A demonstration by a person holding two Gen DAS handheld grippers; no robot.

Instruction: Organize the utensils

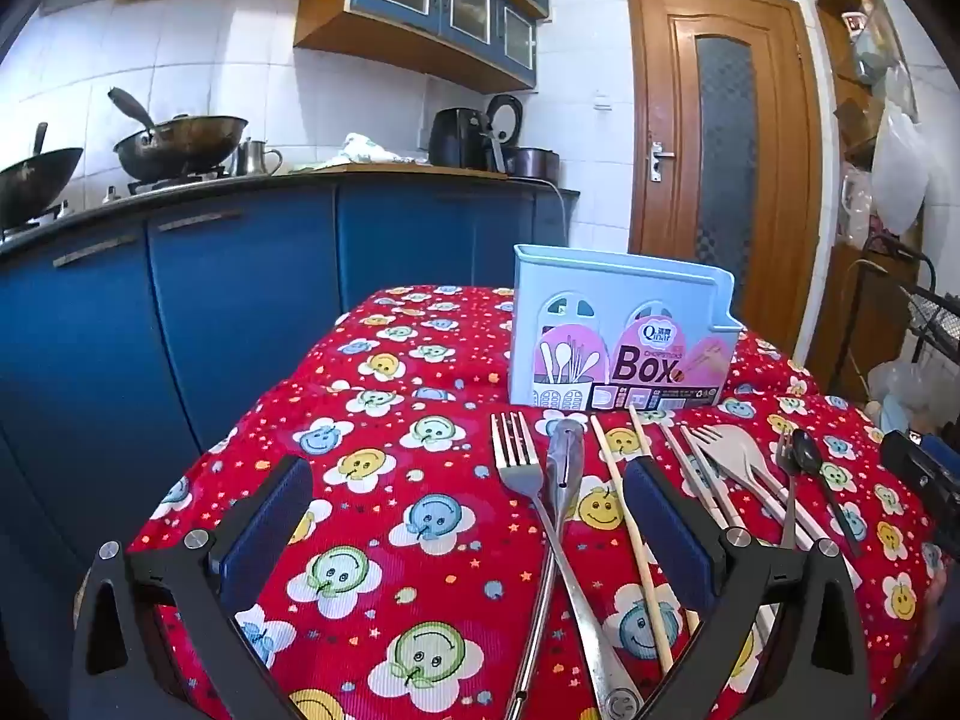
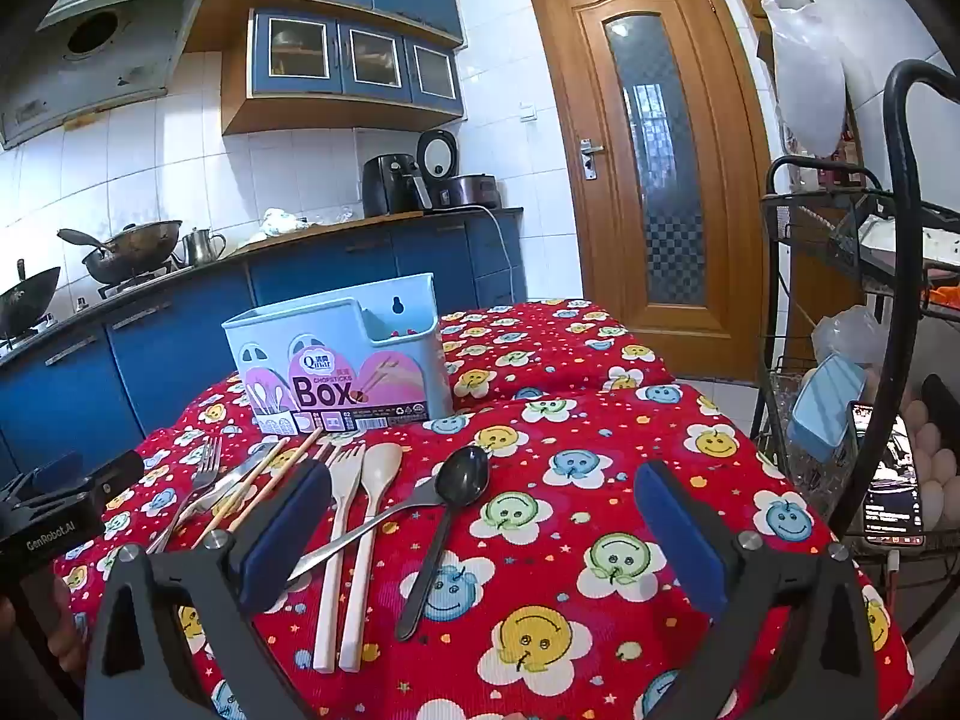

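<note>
Utensils lie loose in a row on the red smiley-flower tablecloth [image 2: 600, 420], lower centre of both views: steel fork [image 1: 516, 456], pale wooden chopsticks [image 1: 624, 504], beige plastic fork [image 2: 345, 480], beige plastic spoon [image 2: 378, 468], black spoon [image 2: 462, 477]. Light-blue plastic chopstick box [image 1: 618, 324] stands upright just behind them. Left gripper [image 1: 468, 516] released, jaws wide, nothing held. Right gripper [image 2: 480, 516] likewise spread, nothing between its pads.
</note>
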